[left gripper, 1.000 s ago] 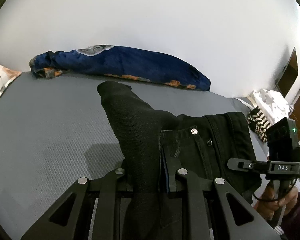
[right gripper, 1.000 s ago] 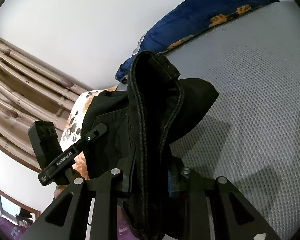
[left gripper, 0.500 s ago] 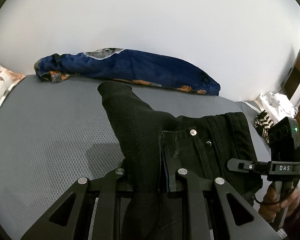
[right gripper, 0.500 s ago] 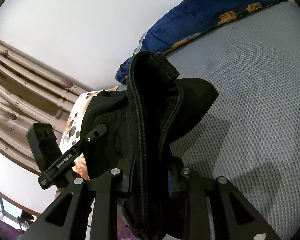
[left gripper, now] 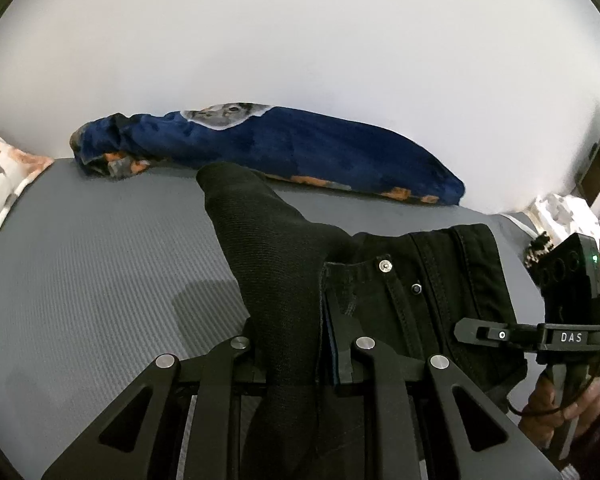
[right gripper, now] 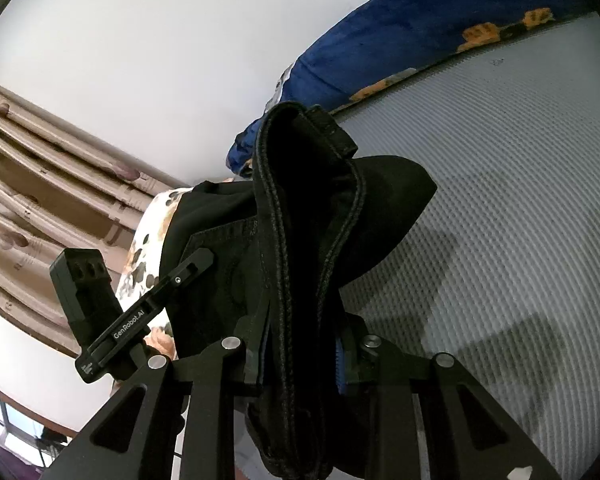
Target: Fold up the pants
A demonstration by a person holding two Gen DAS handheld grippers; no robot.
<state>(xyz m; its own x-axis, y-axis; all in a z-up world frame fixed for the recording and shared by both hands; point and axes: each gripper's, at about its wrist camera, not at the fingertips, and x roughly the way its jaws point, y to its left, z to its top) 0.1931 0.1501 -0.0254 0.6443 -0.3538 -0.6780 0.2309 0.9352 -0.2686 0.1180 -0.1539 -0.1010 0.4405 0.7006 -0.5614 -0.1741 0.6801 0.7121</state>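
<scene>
**Both grippers clamped on pants, held above bed, fold not laid yet**

Left gripper point(left gripper: 300, 360) is clenched on a bunch of black fabric, jaws nearly together with cloth pinched between them. Right gripper point(right gripper: 300, 360) is also clamped, on a thicker stack: the stitched waistband edge doubled over, so its jaws stand a bit wider. Each gripper shows in the other's view, at the right edge of the left wrist view with a hand point(left gripper: 556, 404) on its handle, and at the left in the right wrist view.

The pants point(left gripper: 340, 272) hang between the two grippers, lifted off the grey mattress point(left gripper: 80, 280). Rivet and pocket seam face the left camera, so the waist end is up here. One fabric peak sticks up past the left jaws, and a rounded flap droops to the right of the right jaws. Shadows fall on the mattress below, so the cloth looks clear of it near the grippers. Cannot tell where the legs lie; the lower part is hidden under the gripper bodies.

Progress, as a judgement: early to mid. Waist looks gathered or doubled lengthwise, nothing set down flat. Left to do: lower onto the mattress, smooth, fold the legs up, release both.

Farther off, a blue blanket point(left gripper: 284, 152) lies along the white wall, with a patterned pillow point(left gripper: 4, 176) at far left.
</scene>
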